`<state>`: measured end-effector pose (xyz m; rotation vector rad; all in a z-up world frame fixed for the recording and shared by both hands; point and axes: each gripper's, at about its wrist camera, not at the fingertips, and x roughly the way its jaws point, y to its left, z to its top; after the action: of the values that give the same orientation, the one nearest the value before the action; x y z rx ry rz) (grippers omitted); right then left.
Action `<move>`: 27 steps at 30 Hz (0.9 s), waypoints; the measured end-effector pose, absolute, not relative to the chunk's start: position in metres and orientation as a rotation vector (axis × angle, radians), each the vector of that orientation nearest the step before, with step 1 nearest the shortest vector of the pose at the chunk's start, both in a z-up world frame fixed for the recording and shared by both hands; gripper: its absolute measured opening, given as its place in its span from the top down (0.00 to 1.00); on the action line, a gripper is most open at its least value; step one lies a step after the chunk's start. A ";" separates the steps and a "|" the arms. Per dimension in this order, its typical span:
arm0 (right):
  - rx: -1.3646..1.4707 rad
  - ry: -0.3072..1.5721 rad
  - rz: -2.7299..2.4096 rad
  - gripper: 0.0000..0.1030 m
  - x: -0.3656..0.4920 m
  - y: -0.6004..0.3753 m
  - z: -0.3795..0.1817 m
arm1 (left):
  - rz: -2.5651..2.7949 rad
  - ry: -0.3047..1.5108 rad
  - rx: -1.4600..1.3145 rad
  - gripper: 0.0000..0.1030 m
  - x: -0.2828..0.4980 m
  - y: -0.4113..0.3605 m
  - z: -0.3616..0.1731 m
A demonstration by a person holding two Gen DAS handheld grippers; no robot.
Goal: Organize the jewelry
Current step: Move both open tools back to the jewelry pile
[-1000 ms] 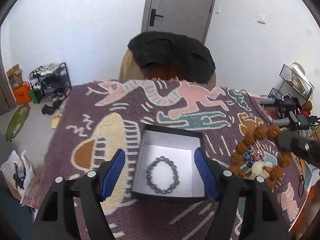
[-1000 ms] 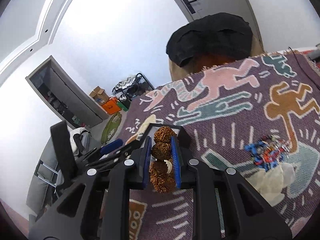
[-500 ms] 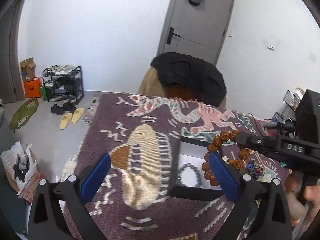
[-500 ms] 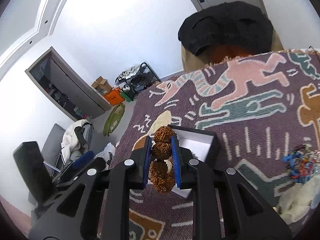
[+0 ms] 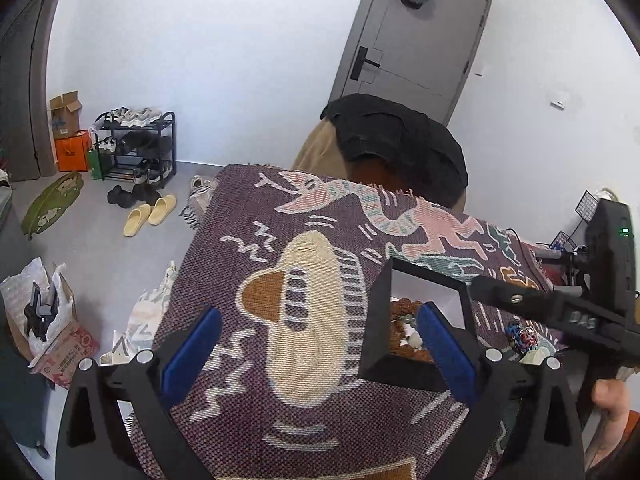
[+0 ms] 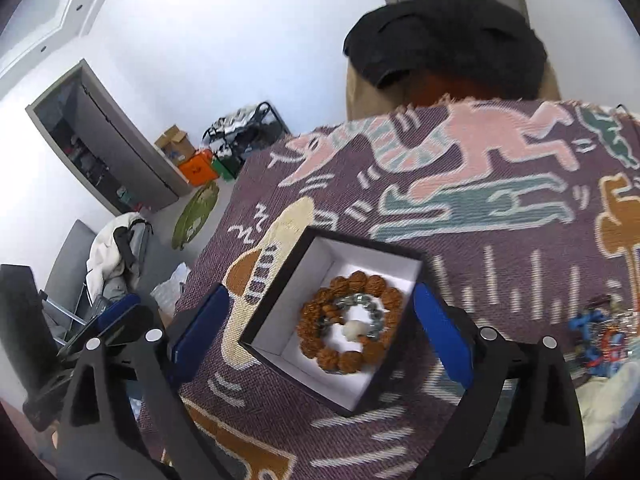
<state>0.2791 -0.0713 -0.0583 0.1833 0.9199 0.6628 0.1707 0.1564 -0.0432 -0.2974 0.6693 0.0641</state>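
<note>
In the right wrist view, the right gripper (image 6: pixel 326 326) hangs over a black gift box (image 6: pixel 276 292) with a white lining, its blue-padded fingers (image 6: pixel 442 338) spread wide to either side of the box and holding nothing. Inside the box lies a brown rudraksha-seed bracelet (image 6: pixel 390 300) with a white bead, and a smaller grey stone-bead bracelet (image 6: pixel 362 302) sits within its ring, the two touching. The box rests on a purple woven blanket (image 6: pixel 480 240) patterned with animals. At 3 o'clock from the box, well apart, a blue and red beaded piece (image 6: pixel 600 338) lies on the blanket beside a cream-white object (image 6: pixel 608 392).

In the left wrist view, the left gripper (image 5: pixel 318 342) is also wide open and empty, hovering over the blanket at 9 o'clock of the box (image 5: pixel 374 320). Its right finger (image 5: pixel 444 350) and the box's near wall block most of the interior, so only part of the brown bracelet (image 5: pixel 404 306) shows. The right gripper's black body (image 5: pixel 552 308) crosses in from 3 o'clock above the box's far corner.

Beyond the blanket's far edge, at 12 o'clock, a black garment (image 5: pixel 400 140) is draped over a tan chair (image 5: pixel 316 148) before a grey door (image 5: pixel 416 36). A shoe rack (image 5: pixel 136 148) and yellow slippers (image 5: pixel 150 214) stand on the floor at 10 o'clock.
</note>
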 end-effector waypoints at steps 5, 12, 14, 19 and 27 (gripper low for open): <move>0.233 0.871 0.639 0.09 0.267 -0.114 -0.042 | 0.039 0.665 -0.279 0.08 0.177 0.139 -0.038; 0.273 0.840 0.570 0.07 0.248 -0.165 -0.031 | 0.001 0.666 -0.244 0.08 0.183 0.110 -0.032; 0.289 0.823 0.540 0.07 0.242 -0.181 -0.030 | -0.012 0.667 -0.231 0.08 0.185 0.099 -0.030; 0.319 0.807 0.484 0.06 0.232 -0.219 -0.035 | -0.052 0.671 -0.209 0.08 0.191 0.073 -0.029; 0.400 0.794 0.370 0.06 0.221 -0.283 -0.054 | -0.140 0.686 -0.180 0.08 0.198 0.025 -0.031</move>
<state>0.2212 -0.2828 -0.0541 0.4002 0.7940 0.3705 0.1980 0.0250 -0.0314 -0.1803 0.6856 -0.1403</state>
